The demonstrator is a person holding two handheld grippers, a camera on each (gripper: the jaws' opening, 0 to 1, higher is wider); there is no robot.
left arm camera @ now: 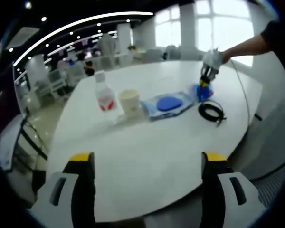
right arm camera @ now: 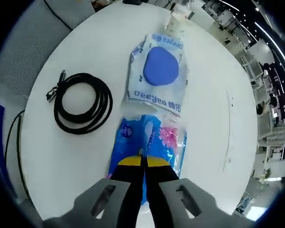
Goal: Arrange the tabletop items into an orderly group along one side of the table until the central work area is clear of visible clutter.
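Observation:
On the round white table a clear bottle with a red label, a paper cup and a blue-and-white wipes pack lie in a row. The wipes pack has a round blue lid. A small blue packet lies just behind it, and my right gripper is shut on its near edge. In the left gripper view the right gripper stands over that packet. A coiled black cable lies beside them. My left gripper hangs open over the table's near part, holding nothing.
A person's arm reaches in from the right to the right gripper. Grey floor shows beyond the table's edge by the cable. Desks and chairs stand far behind the table, with bright windows at the back.

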